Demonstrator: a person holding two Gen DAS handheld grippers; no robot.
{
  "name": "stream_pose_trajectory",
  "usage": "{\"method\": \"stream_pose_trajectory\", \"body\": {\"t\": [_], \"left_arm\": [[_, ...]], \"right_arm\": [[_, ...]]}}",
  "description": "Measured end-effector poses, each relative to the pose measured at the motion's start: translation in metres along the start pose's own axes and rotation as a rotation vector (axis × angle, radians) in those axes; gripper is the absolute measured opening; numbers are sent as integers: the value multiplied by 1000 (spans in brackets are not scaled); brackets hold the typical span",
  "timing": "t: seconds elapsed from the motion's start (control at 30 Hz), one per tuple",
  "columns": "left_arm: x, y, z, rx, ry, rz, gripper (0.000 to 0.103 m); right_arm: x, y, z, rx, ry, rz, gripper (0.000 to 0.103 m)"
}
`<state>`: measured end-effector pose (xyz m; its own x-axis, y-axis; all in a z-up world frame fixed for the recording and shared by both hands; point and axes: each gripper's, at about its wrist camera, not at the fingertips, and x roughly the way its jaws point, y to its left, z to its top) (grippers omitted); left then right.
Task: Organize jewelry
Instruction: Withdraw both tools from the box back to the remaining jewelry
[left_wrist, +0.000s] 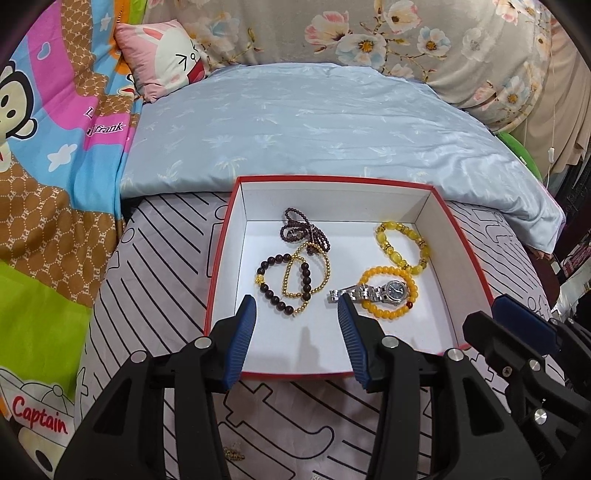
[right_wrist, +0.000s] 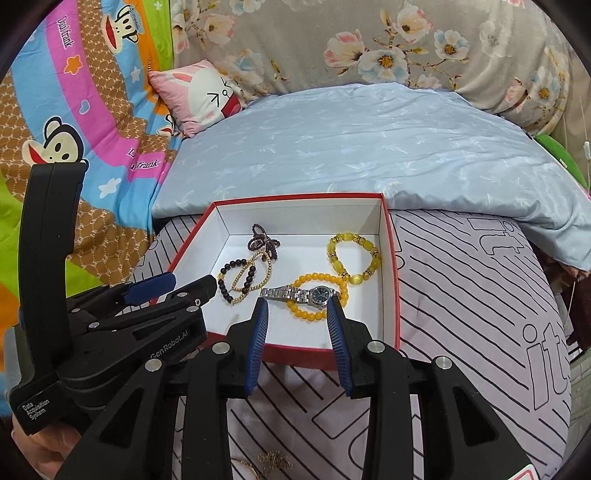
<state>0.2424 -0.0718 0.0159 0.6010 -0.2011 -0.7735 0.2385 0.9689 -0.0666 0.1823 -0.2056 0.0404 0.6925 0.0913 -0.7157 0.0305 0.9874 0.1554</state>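
A red box with a white inside (left_wrist: 465, 258) (right_wrist: 392, 280) sits on the striped bed sheet. In it lie a dark bead necklace (left_wrist: 301, 230), a dark bead bracelet (left_wrist: 284, 282), a gold bead bracelet (left_wrist: 317, 273), a yellow stone bracelet (left_wrist: 400, 242) (right_wrist: 352, 256), an orange bead bracelet (left_wrist: 391, 293) (right_wrist: 319, 293) and a silver watch (left_wrist: 373, 293) (right_wrist: 301, 294). My left gripper (left_wrist: 297, 312) is open and empty over the box's near edge. My right gripper (right_wrist: 297, 308) is open and empty just short of the watch. A gold chain (right_wrist: 271, 461) lies on the sheet below the right gripper.
A folded light blue quilt (left_wrist: 314, 122) lies behind the box. A pink rabbit pillow (left_wrist: 166, 55) and a colourful cartoon blanket (left_wrist: 48, 177) are at the left. A floral cushion (left_wrist: 406, 33) lines the back. The bed edge drops off at the right.
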Motion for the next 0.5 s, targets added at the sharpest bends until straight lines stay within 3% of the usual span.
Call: {"method": "stream_pose_trajectory", "body": {"t": [0.27, 0.5], "left_arm": [[-18, 4, -17, -4, 5, -4, 44], [-27, 21, -52, -40, 50, 1, 44]], "right_arm": [[-16, -2, -24, -2, 21, 0, 33], [-26, -12, -58, 14, 66, -6, 33]]}}
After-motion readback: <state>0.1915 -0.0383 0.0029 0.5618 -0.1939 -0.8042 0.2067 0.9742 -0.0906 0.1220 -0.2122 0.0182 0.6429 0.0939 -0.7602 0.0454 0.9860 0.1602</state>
